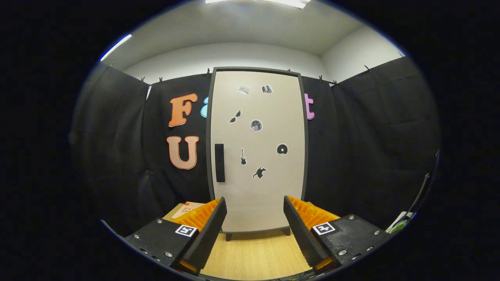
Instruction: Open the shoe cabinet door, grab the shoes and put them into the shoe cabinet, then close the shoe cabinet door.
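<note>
The cabinet (256, 150) door is closed; its upright handle (219, 162) lies beyond and slightly left of the gripper (254, 212), whose fingers gape wide, holding nothing.

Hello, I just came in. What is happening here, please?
A person holds a gripper with its fingers open, grasping nothing, aimed at a shoe cabinet standing on a wooden floor. The cabinet door is closed, its dark handle beyond the fingers, untouched. Opening the door is not yet done.
</note>
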Demonstrator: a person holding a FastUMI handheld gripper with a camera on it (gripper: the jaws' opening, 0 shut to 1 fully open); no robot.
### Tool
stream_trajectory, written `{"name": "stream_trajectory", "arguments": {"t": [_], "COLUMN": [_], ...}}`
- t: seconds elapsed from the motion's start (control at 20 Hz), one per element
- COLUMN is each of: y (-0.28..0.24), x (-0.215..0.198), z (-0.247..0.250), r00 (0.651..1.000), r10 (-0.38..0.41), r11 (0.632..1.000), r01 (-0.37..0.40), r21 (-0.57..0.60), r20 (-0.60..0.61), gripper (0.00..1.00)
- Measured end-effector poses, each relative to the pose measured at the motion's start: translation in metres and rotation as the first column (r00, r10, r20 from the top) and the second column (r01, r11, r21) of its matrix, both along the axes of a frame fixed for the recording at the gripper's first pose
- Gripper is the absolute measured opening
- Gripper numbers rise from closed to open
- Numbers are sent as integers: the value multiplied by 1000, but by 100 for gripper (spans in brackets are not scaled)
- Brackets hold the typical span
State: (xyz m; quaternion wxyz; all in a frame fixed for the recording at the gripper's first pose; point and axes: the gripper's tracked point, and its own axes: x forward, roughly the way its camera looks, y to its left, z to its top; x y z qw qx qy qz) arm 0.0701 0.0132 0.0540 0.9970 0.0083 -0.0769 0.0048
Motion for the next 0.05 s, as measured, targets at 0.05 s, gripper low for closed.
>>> {"name": "stream_trajectory", "arguments": {"t": [0.05], "y": [0], "x": [0], "z": [2], "r00": [1000], "r10": [0], "r11": [1000], "r01": [0], "r21": [-1], "r20": [2], "gripper": [92]}}
